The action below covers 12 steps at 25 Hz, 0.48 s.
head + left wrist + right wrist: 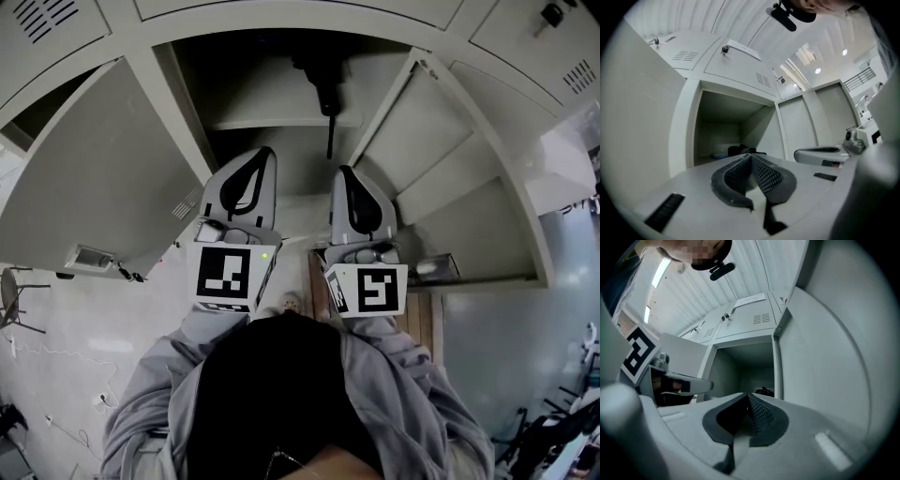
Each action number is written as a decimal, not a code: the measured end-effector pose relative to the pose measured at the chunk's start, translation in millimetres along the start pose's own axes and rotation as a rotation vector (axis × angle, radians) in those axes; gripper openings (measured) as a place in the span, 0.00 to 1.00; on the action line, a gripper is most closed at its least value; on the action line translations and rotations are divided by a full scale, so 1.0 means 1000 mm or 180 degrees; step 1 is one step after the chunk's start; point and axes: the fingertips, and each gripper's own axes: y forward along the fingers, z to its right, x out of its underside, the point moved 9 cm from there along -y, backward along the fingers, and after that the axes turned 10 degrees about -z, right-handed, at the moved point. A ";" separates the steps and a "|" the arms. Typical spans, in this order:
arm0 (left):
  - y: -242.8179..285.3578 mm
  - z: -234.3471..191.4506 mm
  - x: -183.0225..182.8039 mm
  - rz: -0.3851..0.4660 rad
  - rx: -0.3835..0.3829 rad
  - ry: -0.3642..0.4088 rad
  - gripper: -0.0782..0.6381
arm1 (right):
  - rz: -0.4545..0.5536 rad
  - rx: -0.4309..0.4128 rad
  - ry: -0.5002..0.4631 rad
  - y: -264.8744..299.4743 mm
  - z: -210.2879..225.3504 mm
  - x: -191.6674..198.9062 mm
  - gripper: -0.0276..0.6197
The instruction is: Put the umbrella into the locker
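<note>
From the head view I get the layout: the locker stands open ahead, its left door and right door swung out to either side. The left gripper and right gripper sit side by side in front of the opening, near each other but apart. That view does not show me the fingers' state; the two gripper views do. The left gripper has its jaws pressed together with nothing between them, and the right gripper is clenched the same way and holds nothing. The umbrella lies inside the locker on the shelf, well back from both grippers, with a thin dark part reaching past the shelf's front edge. From the left gripper view it is a dark lump just above the jaw tips, with a bit of blue beside it that I cannot identify and the head view does not show. From the right gripper view, only a corner of the umbrella peeks past the door frame. The right door fills that side closely, and the compartment above the umbrella is open.
</note>
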 end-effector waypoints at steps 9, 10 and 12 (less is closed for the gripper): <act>-0.062 -0.015 0.059 -0.0238 -0.0188 -0.0064 0.12 | -0.0248 -0.0179 -0.0085 -0.016 -0.046 0.026 0.05; -0.064 -0.015 0.066 -0.0271 -0.0188 -0.0084 0.12 | -0.0305 -0.0207 -0.0040 -0.018 -0.050 0.032 0.05; -0.067 -0.012 0.077 -0.0305 -0.0170 -0.0169 0.12 | -0.0389 -0.0262 0.0050 -0.022 -0.058 0.043 0.05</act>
